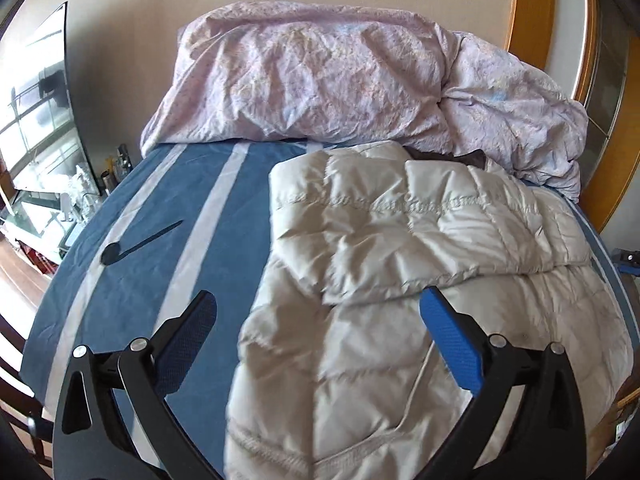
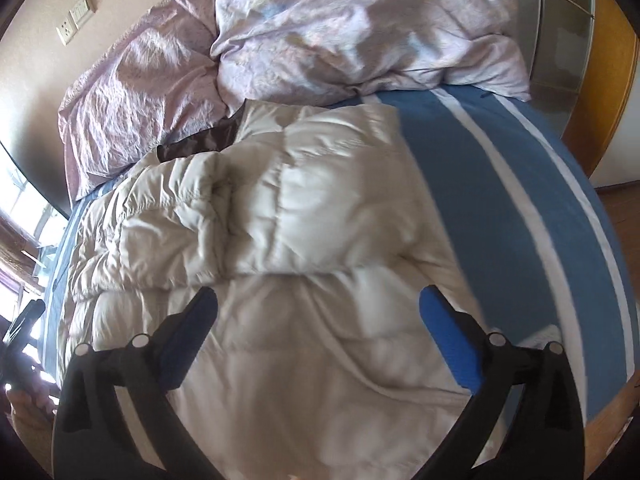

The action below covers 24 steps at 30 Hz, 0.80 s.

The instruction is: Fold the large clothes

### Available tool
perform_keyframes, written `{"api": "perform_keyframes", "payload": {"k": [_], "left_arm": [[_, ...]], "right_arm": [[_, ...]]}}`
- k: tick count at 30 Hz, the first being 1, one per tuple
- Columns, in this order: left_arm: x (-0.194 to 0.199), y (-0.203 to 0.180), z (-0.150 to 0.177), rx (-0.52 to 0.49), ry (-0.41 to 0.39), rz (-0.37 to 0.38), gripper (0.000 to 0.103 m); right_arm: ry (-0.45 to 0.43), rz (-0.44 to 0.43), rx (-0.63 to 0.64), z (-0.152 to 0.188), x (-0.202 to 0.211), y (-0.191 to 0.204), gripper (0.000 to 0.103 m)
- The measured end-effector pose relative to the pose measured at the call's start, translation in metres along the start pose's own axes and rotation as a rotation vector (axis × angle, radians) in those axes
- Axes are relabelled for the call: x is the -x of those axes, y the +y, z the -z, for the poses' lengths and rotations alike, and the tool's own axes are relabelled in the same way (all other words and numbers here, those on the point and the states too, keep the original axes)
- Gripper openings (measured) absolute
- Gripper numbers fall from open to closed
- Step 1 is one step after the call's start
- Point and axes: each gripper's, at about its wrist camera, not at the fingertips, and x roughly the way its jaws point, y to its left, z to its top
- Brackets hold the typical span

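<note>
The left wrist camera looks forward and down along its spread fingers (image 1: pixel 448 344) from the near edge of the bed (image 1: pixel 132 216), close above the cream down jacket (image 1: pixel 384 248), facing the pink duvet (image 1: pixel 320 76) at the far edge. The right wrist camera looks more steeply down from the same near edge, further right. Both views share the jacket (image 2: pixel 280 208), the duvet (image 2: pixel 340 28) and the striped sheet (image 2: pixel 500 200).

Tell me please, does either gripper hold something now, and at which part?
Nothing is held. The left gripper and right gripper both stand open above the puffy jacket, with no fabric pinched.
</note>
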Motion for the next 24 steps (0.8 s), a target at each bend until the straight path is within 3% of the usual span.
{"api": "perform_keyframes", "payload": {"k": [2, 4, 6, 11, 13, 17, 21, 24], "left_arm": [[0.012, 0.026, 0.017, 0.028, 0.028, 0.003, 0.102], [0.02, 0.048, 0.033, 0.079, 0.073, 0.022, 0.102], [0.027, 0.07, 0.049, 0.139, 0.121, 0.086, 0.102], [0.045, 0.094, 0.082, 0.221, 0.143, 0.229, 0.102], [0.046, 0.098, 0.092, 0.269, 0.158, 0.309, 0.098], [0.038, 0.094, 0.109, 0.314, 0.225, 0.373, 0.087], [0.03, 0.086, 0.125, 0.353, 0.28, 0.427, 0.083], [0.03, 0.079, 0.127, 0.337, 0.281, 0.419, 0.083]], "right_arm": [[-0.015, -0.051, -0.024, 0.015, 0.017, -0.029, 0.101], [0.037, -0.083, -0.046, 0.029, 0.024, -0.059, 0.101], [0.074, -0.096, -0.075, 0.043, 0.028, -0.082, 0.101], [0.174, -0.183, -0.21, 0.082, 0.029, -0.133, 0.098], [0.206, -0.229, -0.247, 0.095, 0.027, -0.144, 0.093], [0.261, -0.288, -0.294, 0.113, 0.019, -0.156, 0.082], [0.279, -0.356, -0.294, 0.119, 0.016, -0.157, 0.081], [0.297, -0.38, -0.282, 0.119, 0.014, -0.154, 0.081]]}}
